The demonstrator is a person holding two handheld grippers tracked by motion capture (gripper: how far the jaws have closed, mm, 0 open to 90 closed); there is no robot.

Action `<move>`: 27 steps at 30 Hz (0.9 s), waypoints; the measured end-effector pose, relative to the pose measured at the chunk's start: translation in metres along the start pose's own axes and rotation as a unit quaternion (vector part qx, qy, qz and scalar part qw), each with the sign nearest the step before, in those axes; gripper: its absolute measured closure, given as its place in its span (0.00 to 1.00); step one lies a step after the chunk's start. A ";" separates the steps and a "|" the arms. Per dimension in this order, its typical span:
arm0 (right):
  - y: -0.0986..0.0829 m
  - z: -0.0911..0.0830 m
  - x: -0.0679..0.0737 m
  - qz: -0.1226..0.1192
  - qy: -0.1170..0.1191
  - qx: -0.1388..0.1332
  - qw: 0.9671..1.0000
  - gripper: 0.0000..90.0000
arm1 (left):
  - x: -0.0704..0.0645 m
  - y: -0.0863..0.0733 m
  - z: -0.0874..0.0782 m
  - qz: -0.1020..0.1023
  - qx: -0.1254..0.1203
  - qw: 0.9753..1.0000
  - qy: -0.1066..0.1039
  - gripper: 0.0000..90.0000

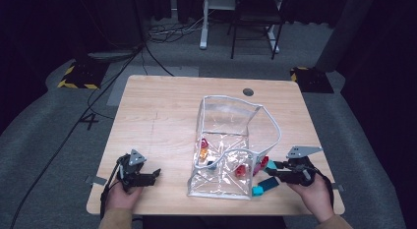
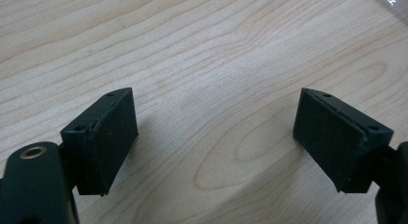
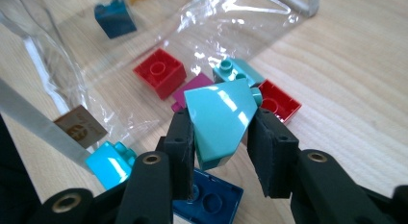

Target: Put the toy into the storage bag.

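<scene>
Two grippers: right gripper point(image 3: 220, 152) clamps teal brick point(image 3: 219, 120), hiding its underside; left gripper point(image 2: 214, 137) apart, empty.

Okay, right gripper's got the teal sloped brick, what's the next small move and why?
Probably lift the teal brick slightly and carry it toward the clear bag. The right gripper has its fingers closed on the brick's sides, loose bricks lie beneath it outside the bag, and others already sit inside. The left gripper rests open on the table.

The dark blue brick point(image 3: 211, 201) lies partly hidden beneath the right tool point(image 3: 219, 137).
</scene>
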State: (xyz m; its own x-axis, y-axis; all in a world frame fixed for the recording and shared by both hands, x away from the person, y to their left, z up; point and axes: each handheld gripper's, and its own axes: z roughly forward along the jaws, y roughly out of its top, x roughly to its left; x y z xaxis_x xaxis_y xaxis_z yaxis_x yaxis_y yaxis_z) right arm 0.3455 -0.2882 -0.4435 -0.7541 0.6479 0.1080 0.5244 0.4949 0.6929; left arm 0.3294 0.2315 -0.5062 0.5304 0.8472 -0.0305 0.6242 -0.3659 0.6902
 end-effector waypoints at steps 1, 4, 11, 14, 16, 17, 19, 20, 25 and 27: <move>0.001 -0.003 0.000 -0.001 -0.001 -0.002 1.000 0.70 | 0.000 0.000 0.000 0.000 0.000 1.000 0.000 0.18; 0.005 -0.010 0.001 -0.004 -0.003 -0.009 1.000 0.70 | 0.000 0.000 0.000 0.000 0.000 1.000 0.000 0.18; 0.013 -0.026 0.001 -0.007 -0.005 -0.023 1.000 0.70 | 0.000 0.000 0.000 0.000 0.000 1.000 0.000 0.18; 0.017 -0.034 0.000 -0.008 -0.007 -0.032 0.999 0.70 | 0.000 0.000 0.000 0.000 0.000 1.000 0.000 0.18; 0.018 -0.039 -0.002 -0.005 -0.007 -0.039 0.999 0.70 | 0.000 0.000 0.000 0.000 0.000 1.000 0.000 0.18; 0.019 -0.041 -0.003 0.000 -0.006 -0.043 0.999 0.70 | 0.000 0.000 0.000 0.000 0.000 1.000 0.000 0.18; 0.021 -0.047 -0.006 0.004 -0.005 -0.048 0.999 0.70 | 0.000 0.000 0.000 0.000 0.000 1.000 0.000 0.18; 0.022 -0.049 -0.007 0.002 -0.007 -0.050 0.999 0.70 | 0.000 0.000 0.000 0.000 0.000 1.000 0.000 0.18; 0.028 -0.061 -0.010 0.004 -0.009 -0.063 0.998 0.70 | 0.000 0.000 0.000 0.000 0.001 1.000 0.000 0.18; 0.030 -0.065 -0.010 0.005 -0.009 -0.069 0.998 0.70 | 0.000 0.000 0.000 0.000 0.000 1.000 0.000 0.18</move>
State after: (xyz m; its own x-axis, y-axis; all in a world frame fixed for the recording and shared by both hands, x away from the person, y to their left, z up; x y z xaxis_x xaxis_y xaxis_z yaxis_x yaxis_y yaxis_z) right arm 0.3431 -0.3181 -0.3776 -0.7411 0.6634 0.1032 0.4715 0.4050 0.7834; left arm 0.3294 0.2315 -0.5062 0.5304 0.8472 -0.0308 0.6242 -0.3657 0.6904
